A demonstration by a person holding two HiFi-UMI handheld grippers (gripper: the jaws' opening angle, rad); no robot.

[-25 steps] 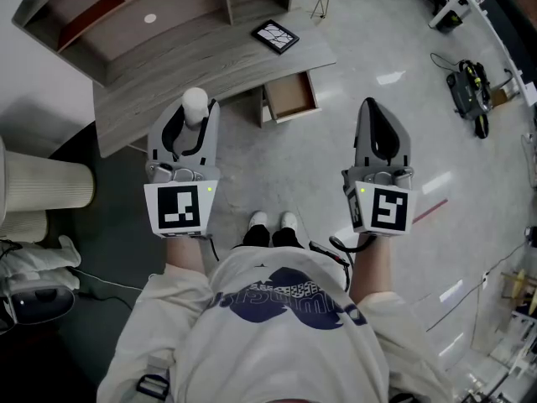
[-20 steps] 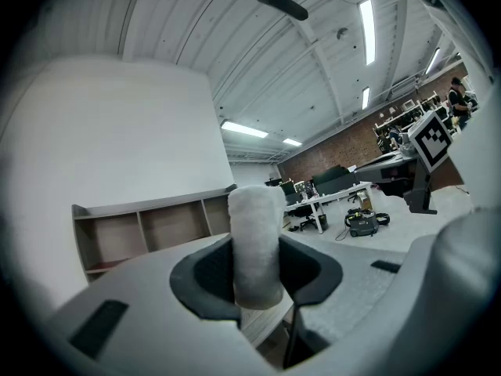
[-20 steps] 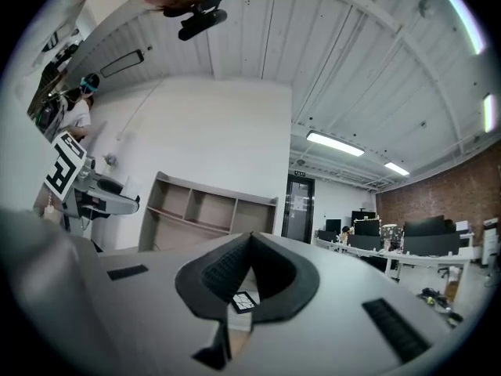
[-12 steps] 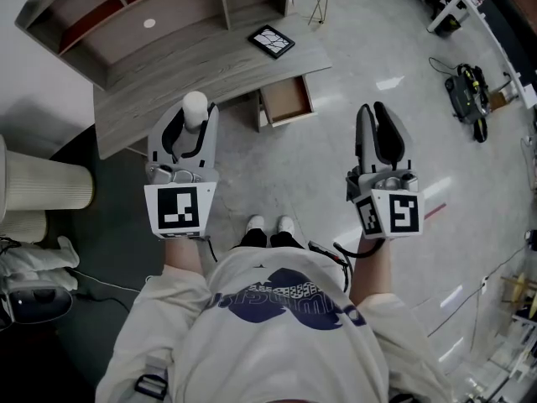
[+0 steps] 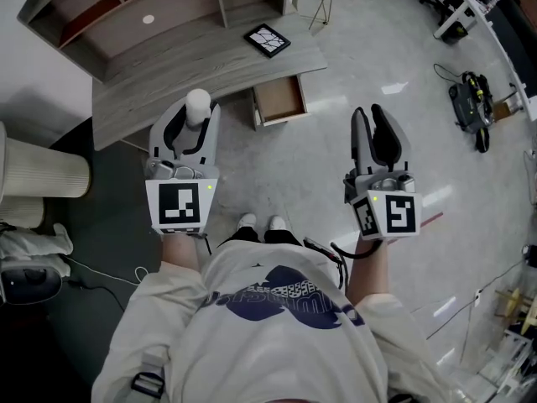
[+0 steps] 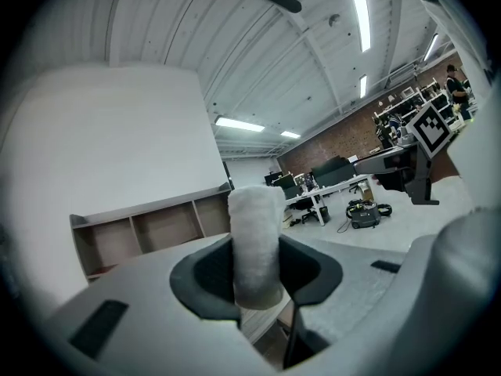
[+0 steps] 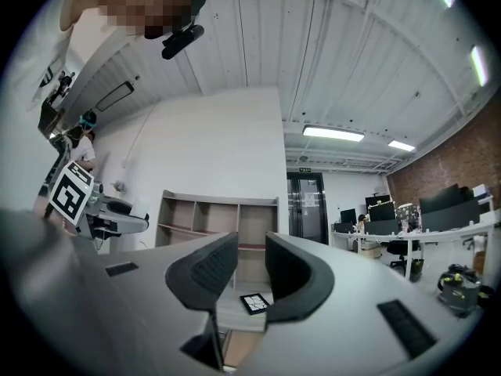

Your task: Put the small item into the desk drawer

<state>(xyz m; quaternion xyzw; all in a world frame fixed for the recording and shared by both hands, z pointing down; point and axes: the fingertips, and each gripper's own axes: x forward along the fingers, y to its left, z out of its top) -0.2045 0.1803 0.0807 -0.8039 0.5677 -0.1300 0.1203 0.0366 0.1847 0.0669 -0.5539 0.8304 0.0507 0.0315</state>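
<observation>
**A:** Where is the small item point(image 6: 255, 245) right now?

**B:** In your left gripper point(image 5: 195, 112). Its jaws are clamped on the lower half of the white fuzzy roll, which stands upright and sticks out above them. The drawer point(image 5: 279, 99) hangs open under the desk point(image 5: 193, 61). It is at about twelve o'clock from your feet and three o'clock from that gripper, well apart from it.

**A:** And my right gripper point(image 5: 373, 120)?

**B:** Its jaws have just been opening. They stand apart with nothing between them, and the drawer lies at about ten o'clock from it.

**A:** What can go wrong from here?

**B:** Mostly a drop on the way. The roll looks soft and you hold it low, so a quick swing or a slack squeeze could tip it onto the floor point(image 5: 319, 166) short of the drawer. The desk edge also seems to overhang the back of the drawer, so if you come in too high the roll's top may catch on it. Let go only when the roll is over the drawer's bottom, not its front wall. If you overshoot toward twelve o'clock, you could knock the black tile point(image 5: 268, 39) lying on the desk.
</observation>
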